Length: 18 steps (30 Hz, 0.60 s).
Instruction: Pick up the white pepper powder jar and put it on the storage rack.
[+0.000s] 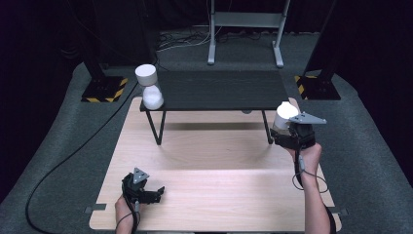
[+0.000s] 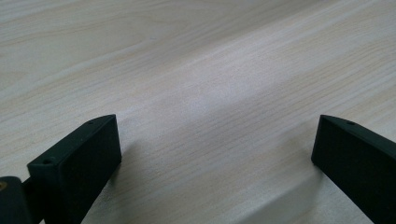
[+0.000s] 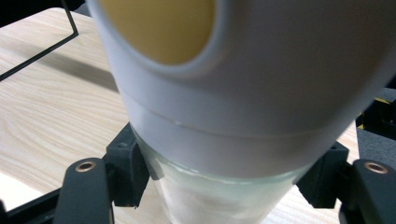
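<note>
A white-capped glass timer [image 1: 149,87], pinched at the waist, stands upright on the left end of a black raised shelf [image 1: 224,90]. My right gripper [image 1: 287,134] is shut on the glass body of a second white-capped timer [image 1: 285,114], held in the air off the shelf's right front leg. In the right gripper view that timer [image 3: 243,93] looms close with a yellowish disc on its cap end, and the jaws press its glass from both sides. My left gripper [image 1: 158,191] lies low at the table's front left, open. Its fingers [image 2: 88,149] stand wide apart over bare wood.
The light wooden table [image 1: 214,195] carries the shelf at its far edge, with open wood in front of and under it. Black posts on striped bases [image 1: 104,87] stand on the floor at both far corners. A grey metal stand [image 1: 246,29] is behind, and a cable [image 1: 63,161] runs at the left.
</note>
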Each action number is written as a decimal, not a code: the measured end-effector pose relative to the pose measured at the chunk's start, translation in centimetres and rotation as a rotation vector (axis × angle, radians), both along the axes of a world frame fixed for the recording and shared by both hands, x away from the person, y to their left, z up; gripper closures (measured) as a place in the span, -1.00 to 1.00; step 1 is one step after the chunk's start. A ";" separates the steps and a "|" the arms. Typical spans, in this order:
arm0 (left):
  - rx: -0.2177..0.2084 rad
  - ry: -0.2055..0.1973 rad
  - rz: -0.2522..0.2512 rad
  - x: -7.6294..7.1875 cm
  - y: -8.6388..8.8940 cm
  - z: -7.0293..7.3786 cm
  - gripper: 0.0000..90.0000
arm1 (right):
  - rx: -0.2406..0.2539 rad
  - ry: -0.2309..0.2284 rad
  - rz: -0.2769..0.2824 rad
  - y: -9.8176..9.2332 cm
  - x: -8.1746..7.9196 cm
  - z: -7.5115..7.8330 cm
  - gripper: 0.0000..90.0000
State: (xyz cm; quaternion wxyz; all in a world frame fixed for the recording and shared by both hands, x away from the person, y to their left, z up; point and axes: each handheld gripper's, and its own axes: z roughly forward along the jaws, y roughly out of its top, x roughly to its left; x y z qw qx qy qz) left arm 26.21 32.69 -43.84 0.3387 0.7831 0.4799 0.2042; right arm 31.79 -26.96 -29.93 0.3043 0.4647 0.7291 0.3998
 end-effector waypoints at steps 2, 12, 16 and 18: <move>0.000 0.000 0.000 0.0 0.0 0.0 -0.97 | 0.002 0.000 0.000 0.0 0.1 0.2 -0.32; 0.000 0.000 0.000 0.0 0.0 0.0 -0.97 | 0.009 -0.004 0.018 -0.2 0.4 1.1 -0.32; -0.003 -0.001 0.007 0.0 0.0 0.0 -0.97 | 0.008 -0.006 0.021 0.0 0.6 1.5 -0.32; -0.002 -0.001 0.007 0.0 0.0 0.0 -0.97 | 0.005 -0.005 0.024 0.1 0.7 1.7 -0.32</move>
